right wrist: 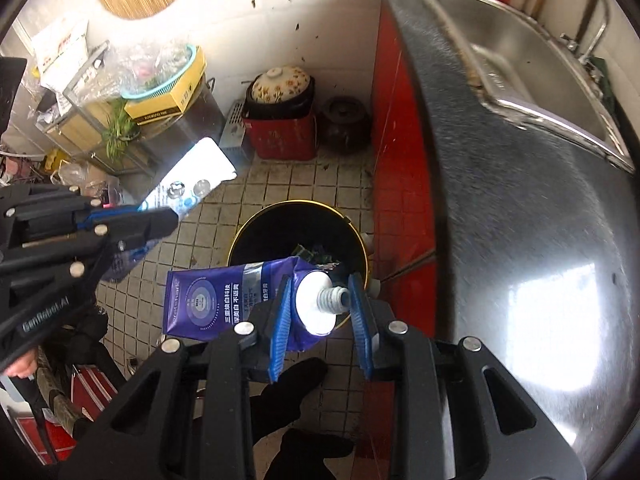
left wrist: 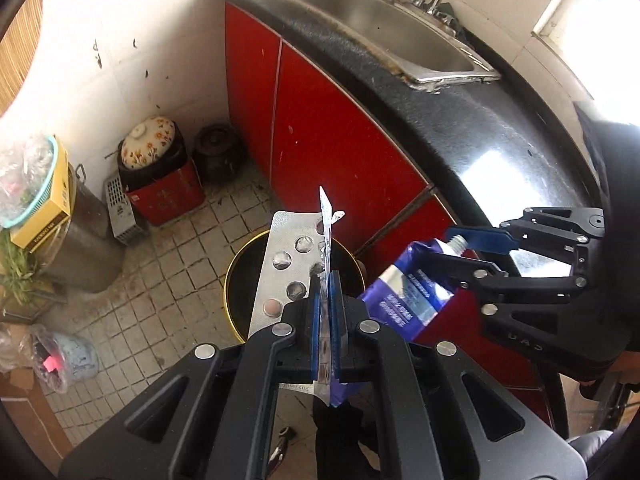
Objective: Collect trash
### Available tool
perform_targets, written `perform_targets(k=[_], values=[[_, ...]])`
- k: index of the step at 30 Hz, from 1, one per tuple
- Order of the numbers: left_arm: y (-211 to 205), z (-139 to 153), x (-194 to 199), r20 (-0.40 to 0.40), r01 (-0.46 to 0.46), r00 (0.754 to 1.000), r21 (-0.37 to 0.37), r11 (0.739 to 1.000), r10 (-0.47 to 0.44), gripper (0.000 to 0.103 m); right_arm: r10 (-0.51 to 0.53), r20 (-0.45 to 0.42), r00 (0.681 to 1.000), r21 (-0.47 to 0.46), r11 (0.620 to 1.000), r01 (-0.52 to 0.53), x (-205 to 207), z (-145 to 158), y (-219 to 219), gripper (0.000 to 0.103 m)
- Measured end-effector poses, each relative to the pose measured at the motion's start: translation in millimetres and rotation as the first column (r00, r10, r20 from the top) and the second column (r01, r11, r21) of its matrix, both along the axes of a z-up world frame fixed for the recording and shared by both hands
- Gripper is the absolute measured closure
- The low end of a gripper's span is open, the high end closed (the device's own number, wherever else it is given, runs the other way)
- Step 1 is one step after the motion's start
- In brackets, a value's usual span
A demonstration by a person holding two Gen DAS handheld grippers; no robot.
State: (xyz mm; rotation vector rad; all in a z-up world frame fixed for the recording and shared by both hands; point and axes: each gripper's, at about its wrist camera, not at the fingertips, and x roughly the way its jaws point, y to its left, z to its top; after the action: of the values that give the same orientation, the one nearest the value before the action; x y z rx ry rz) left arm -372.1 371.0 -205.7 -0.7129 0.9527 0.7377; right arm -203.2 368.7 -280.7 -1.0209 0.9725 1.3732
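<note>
The left wrist view is showing the left gripper clamping its blue pads tight on a silver pill blister pack, together with a thin blue-and-white packet pinched edge-on between them. Both are hanging above a black trash bin with a gold rim standing on the tiled floor beside the red cabinet doors.

To the right, the right gripper is grasping a purple toothpaste tube by its uncapped threaded neck. In the right wrist view, that gripper is holding the tube crosswise over the bin, its body reaching out to the left, with dark scraps lying inside the bin. The black countertop and steel sink are lying well apart, above the cabinets.
</note>
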Motion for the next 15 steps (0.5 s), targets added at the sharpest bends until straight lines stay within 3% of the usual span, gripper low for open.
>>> perform_targets(k=[2,3,4,6,8,13,15], values=[[4.6,-8.3,0.0,0.006,-0.002,1.000,-0.016,1.000,0.002,0.099,0.011,0.003,1.000,-0.030,0.999,-0.011,-0.5,-11.4,11.4,0.059],[8.6,-13.8,-0.9,0.005,-0.007,1.000,-0.027,1.000,0.008,0.094,0.011,0.011,1.000,-0.033,0.999,-0.010,0.6,-13.8,13.0,0.036],[11.2,-18.9,-2.0,0.004,-0.018,1.000,-0.035,0.999,0.018,0.091,0.007,0.021,1.000,-0.027,1.000,-0.007,2.1,-15.0,16.3,0.032],[14.3,-22.7,-1.4,-0.001,-0.025,1.000,-0.033,0.999,0.025,0.059,0.001,0.016,1.000,-0.016,1.000,-0.001,7.4,-12.3,17.3,0.032],[14.4,-24.2,-0.1,0.010,-0.019,1.000,-0.037,0.999,0.019,0.041,-0.013,0.009,1.000,-0.007,1.000,0.013,13.4,-7.4,14.6,0.032],[7.8,-21.2,10.8,-0.008,0.012,1.000,-0.018,1.000,-0.012,0.035,-0.047,-0.016,0.999,0.040,0.998,0.048,30.4,19.6,-2.7,0.032],[3.5,-12.8,17.8,-0.006,0.016,1.000,-0.007,1.000,-0.016,0.027,-0.071,-0.025,0.997,0.062,0.995,0.072,40.5,35.7,-13.5,0.031]])
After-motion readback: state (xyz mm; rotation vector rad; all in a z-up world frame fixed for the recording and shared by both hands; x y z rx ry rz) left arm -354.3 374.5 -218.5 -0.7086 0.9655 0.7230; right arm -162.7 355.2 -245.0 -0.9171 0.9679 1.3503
